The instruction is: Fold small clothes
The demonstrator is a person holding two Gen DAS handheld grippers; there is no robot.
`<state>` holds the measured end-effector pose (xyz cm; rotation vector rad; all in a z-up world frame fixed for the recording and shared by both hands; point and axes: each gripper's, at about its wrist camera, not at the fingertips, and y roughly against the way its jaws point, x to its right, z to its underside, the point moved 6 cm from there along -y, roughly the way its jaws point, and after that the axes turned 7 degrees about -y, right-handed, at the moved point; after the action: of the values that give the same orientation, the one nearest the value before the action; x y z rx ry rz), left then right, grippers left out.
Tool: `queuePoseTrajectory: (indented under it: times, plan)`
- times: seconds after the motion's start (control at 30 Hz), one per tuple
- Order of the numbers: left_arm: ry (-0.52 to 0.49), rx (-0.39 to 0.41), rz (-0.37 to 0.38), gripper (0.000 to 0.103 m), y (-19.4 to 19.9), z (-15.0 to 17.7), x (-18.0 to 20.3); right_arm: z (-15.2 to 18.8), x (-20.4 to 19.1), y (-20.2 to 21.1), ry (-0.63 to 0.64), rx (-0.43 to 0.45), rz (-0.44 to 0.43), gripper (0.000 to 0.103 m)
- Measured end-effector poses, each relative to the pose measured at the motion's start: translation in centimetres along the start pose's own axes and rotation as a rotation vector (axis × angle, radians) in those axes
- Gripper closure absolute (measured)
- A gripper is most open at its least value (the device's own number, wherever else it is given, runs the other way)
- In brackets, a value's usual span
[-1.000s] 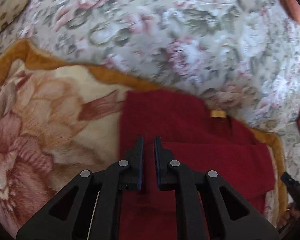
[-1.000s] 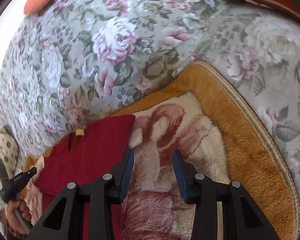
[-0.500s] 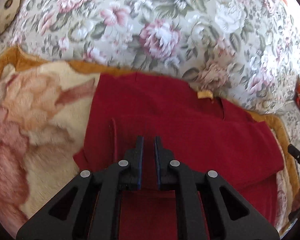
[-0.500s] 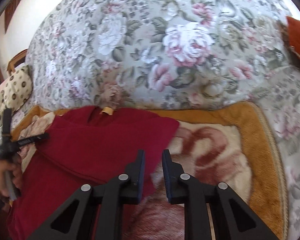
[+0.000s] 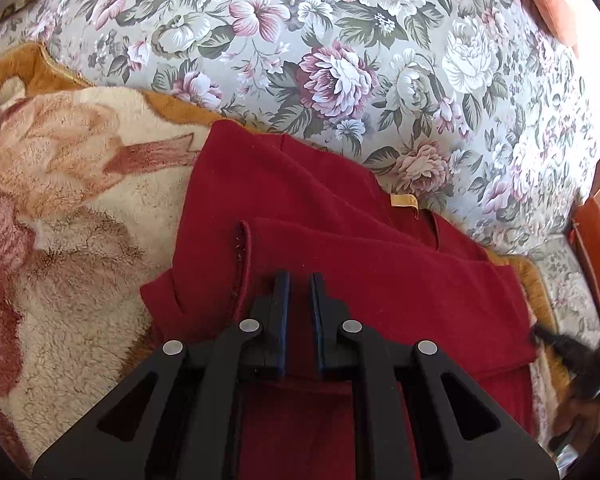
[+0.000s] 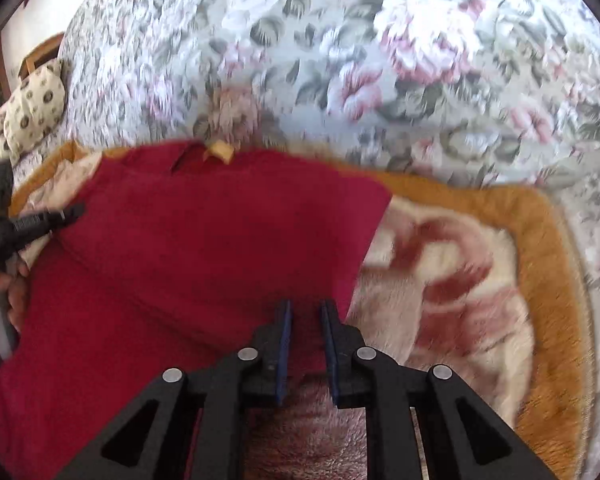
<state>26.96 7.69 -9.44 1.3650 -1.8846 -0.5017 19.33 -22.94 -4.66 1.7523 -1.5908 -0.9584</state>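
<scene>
**Both grippers pinch a red top on a fleece blanket**

The left wrist view shows detail that the right one blurs away. Here the red top point(image 5: 340, 240) is sharp: a sleeve is folded across the body, its stitched hem point(image 5: 242, 264) lying just left of the left gripper point(image 5: 299, 280), and a small yellow label point(image 5: 404, 200) marks the neckline beyond it. The jaws of that gripper are nearly together, with a strip of red cloth clamped between them. At the right edge of this view the other tool appears only as a dark smear.

The right wrist view is smeared, but it gives the whole width of the top point(image 6: 204, 248) and its far right corner lying on the blanket. The right gripper point(image 6: 305, 308) stands at the garment's right edge, jaws drawn close on a fold of red cloth. To the left of the top, a hand point(image 6: 4, 292) holds the left tool, seen from the side.

The top lies on a cream fleece blanket point(image 5: 60, 220) with a large rose pattern and a mustard border point(image 6: 552, 280). Behind the top rises a floral sofa back point(image 5: 340, 60). A spotted cushion point(image 6: 32, 108) sits far left of the top in the right view, and an orange cushion point(image 5: 548, 0) far right in the left.
</scene>
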Motion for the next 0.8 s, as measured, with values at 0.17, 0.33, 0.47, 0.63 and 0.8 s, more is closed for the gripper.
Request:
queuePoseTrajectory:
  times: [0.17,0.33,0.47,0.63,0.8]
  plan:
    - [-0.021,0.001,-0.031,0.094,-0.2,0.1,0.2,-4.3,0.0,0.4,-0.097,0.113,-0.001,0.09]
    - [0.004,0.006,0.002,0.094,-0.2,0.1,-0.1,-1.8,-0.4,-4.6,-0.035,-0.024,0.089,0.09]
    - [0.009,0.009,0.007,0.094,-0.2,0.1,-0.2,-4.6,0.6,-2.8,-0.121,0.027,0.069,0.09]
    - [0.007,0.01,0.002,0.094,-0.3,0.0,-0.1,-6.8,2.1,-3.8,-0.192,0.102,0.097,0.088]
    - [0.004,0.011,-0.002,0.094,-0.4,0.1,-0.1,-4.9,2.4,-7.6,-0.221,-0.043,0.093,0.088]
